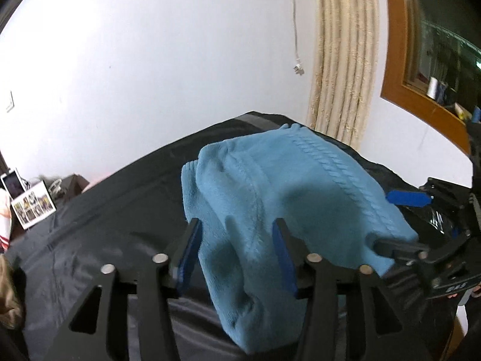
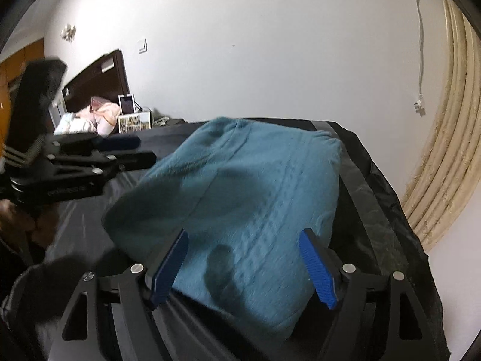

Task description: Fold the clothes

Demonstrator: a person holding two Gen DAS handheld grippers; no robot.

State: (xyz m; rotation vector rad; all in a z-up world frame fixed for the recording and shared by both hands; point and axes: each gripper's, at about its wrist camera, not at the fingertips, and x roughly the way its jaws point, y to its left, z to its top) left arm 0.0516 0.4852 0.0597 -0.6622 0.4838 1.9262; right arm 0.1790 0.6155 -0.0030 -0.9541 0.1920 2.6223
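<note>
- The left gripper (image 1: pixel 237 258) has its jaws spread apart, one on each side of the near end of the blue sweater (image 1: pixel 270 198). They are released and pinch no cloth, as far as I can see.
- The right gripper (image 2: pixel 245 266) is also released, with its blue pads wide apart over the near edge of the same sweater (image 2: pixel 240 198). In the left wrist view its jaws stand at the sweater's right side, parted, and one tip seems to touch the cloth.
- The sweater lies on the black cover (image 1: pixel 99 210) of the bench as a thick, compact bundle in several layers, with a ribbed hem at the far end. No sleeve hangs out loose.
- My judgement: the sweater already looks folded, though the bundle is rounded and a little uneven. What may remain is flattening it, one more fold, or other clothes; I see no other garment on the cover.
- Behind are a white wall, a beige curtain (image 1: pixel 342 60) and a bed (image 2: pixel 90 117) with a dark headboard.
</note>
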